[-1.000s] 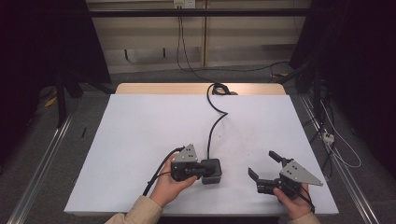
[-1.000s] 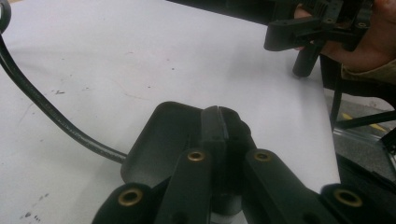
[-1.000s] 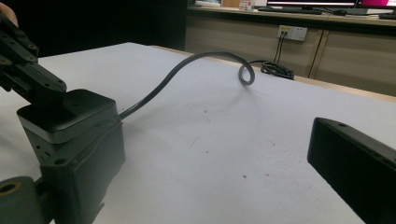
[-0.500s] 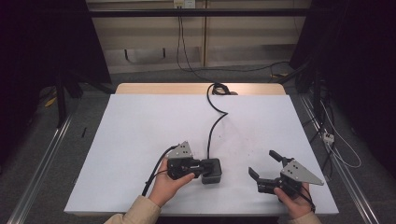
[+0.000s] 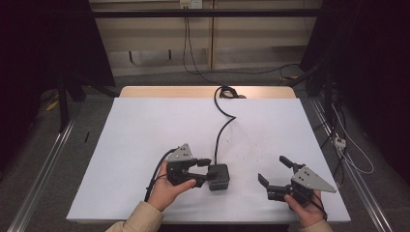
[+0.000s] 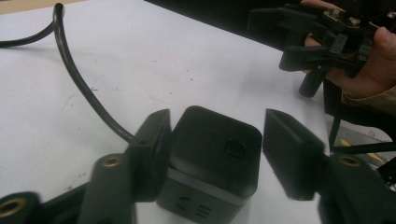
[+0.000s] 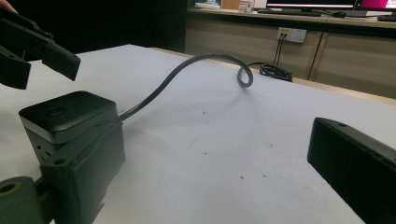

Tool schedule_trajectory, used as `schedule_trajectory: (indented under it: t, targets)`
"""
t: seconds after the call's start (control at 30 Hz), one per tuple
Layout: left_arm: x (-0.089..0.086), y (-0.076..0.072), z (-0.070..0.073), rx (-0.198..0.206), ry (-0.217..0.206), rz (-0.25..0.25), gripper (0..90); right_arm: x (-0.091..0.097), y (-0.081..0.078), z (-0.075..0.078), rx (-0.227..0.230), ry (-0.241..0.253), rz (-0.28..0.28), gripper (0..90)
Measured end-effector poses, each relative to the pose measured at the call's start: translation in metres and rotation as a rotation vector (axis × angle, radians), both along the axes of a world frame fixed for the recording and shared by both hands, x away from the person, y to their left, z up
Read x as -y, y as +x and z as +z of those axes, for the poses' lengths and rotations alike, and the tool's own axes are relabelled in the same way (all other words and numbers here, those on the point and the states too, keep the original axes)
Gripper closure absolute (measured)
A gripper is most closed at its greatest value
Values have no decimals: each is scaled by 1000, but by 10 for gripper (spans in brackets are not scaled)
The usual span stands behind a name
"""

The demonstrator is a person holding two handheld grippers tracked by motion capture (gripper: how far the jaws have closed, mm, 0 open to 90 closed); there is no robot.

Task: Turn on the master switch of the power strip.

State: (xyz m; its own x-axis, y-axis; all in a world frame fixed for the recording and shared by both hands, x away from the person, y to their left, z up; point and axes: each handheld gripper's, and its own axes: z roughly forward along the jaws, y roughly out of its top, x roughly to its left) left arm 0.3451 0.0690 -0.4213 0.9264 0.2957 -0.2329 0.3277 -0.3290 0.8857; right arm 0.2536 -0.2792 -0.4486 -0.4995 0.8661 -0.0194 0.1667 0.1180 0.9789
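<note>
A black cube-shaped power block (image 5: 218, 177) sits on the white table (image 5: 145, 135) near the front, and its black cable (image 5: 220, 130) runs to the far edge. My left gripper (image 5: 205, 172) is open with its jaws on either side of the block's left end. In the left gripper view one jaw rests against the block (image 6: 215, 144) and the other stands a little off it. My right gripper (image 5: 274, 170) is held open to the right of the block, with nothing between its jaws. In the right gripper view the block (image 7: 70, 116) lies just past its left jaw.
The cable curls into a loop (image 5: 227, 92) at the table's far edge, where a wooden strip (image 5: 169, 92) shows. Metal rails (image 5: 43, 164) run along the floor on both sides. Wall sockets and hanging wires (image 5: 191, 38) are behind the table.
My left gripper has drawn back slightly to the left along the block. The block and the right gripper have stayed about where they were.
</note>
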Motion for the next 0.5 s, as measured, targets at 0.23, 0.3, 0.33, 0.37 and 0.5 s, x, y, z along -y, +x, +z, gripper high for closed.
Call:
schedule_trajectory:
  t: [0.23,0.3,0.33,0.37,0.5]
  targets:
    - [-10,2,1,-20,0,34,288,-1,0,0,1,-3,3,35]
    - [-14,2,1,-21,2,39,262,-1,0,0,1,-2,3,35]
    - [-16,3,1,-17,7,43,257,0,0,0,1,0,2,35]
    - [-18,3,1,-14,7,51,248,0,0,0,1,0,1,35]
    - [-30,6,1,9,20,80,173,0,0,0,0,-1,4,35]
